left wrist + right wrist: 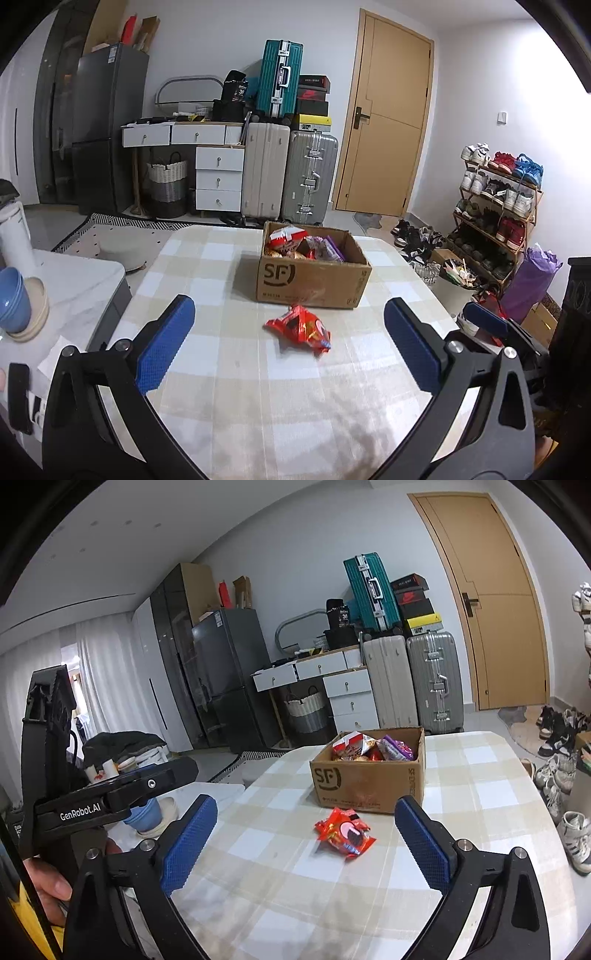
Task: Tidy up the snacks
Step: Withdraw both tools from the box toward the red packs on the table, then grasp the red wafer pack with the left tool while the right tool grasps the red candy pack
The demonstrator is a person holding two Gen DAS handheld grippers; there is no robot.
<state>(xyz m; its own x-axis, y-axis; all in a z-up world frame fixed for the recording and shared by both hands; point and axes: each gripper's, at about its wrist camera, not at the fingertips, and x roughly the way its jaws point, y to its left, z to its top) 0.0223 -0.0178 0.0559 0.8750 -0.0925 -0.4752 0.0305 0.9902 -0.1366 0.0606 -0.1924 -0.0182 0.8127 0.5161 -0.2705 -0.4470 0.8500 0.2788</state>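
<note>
A red snack packet (300,329) lies on the checked tablecloth just in front of a cardboard box (314,282) marked SF. The box holds several snack packets (306,245). My left gripper (288,332) is open and empty, above the table short of the red packet. In the right wrist view the red packet (345,832) lies before the box (369,782), and my right gripper (306,830) is open and empty, its pads to either side of the packet's line. The left gripper's body (110,797) shows at the left there.
A side table at the left holds blue bowls (13,299) and a white bottle (14,236). Beyond the table stand suitcases (288,177), a drawer unit (218,177), a fridge (107,125) and a door (388,122). A shoe rack (498,206) is at the right.
</note>
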